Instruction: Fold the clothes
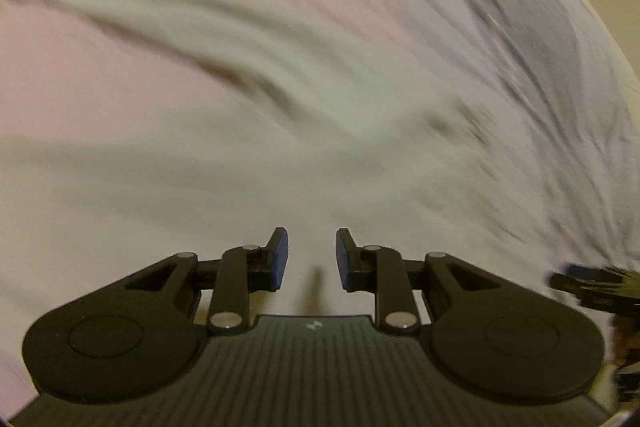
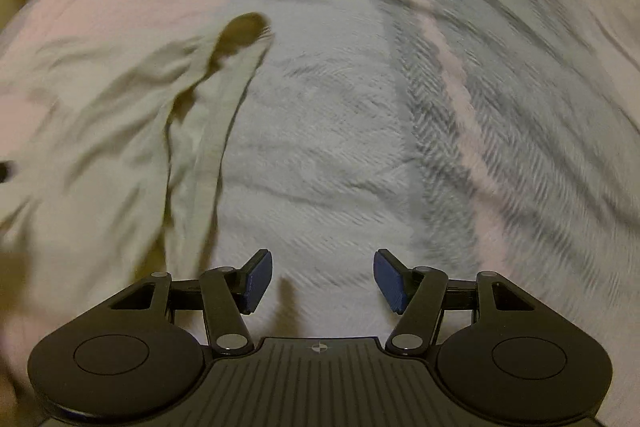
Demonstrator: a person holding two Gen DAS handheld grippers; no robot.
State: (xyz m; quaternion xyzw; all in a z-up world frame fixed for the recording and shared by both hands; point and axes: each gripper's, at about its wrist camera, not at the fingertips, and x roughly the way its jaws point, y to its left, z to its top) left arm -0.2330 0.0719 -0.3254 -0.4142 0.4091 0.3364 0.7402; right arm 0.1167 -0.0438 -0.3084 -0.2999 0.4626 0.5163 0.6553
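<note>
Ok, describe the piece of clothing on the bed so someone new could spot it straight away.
Start from the wide bed cover, pale with a fine ribbed weave. On its left side in the right wrist view lies the cream garment, crumpled, with a long narrow part reaching up to a dark round opening. It is smooth and yellowish, unlike the cover around it.

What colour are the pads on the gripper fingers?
Blue. The pads show best in the right wrist view, set on black fingers.
</note>
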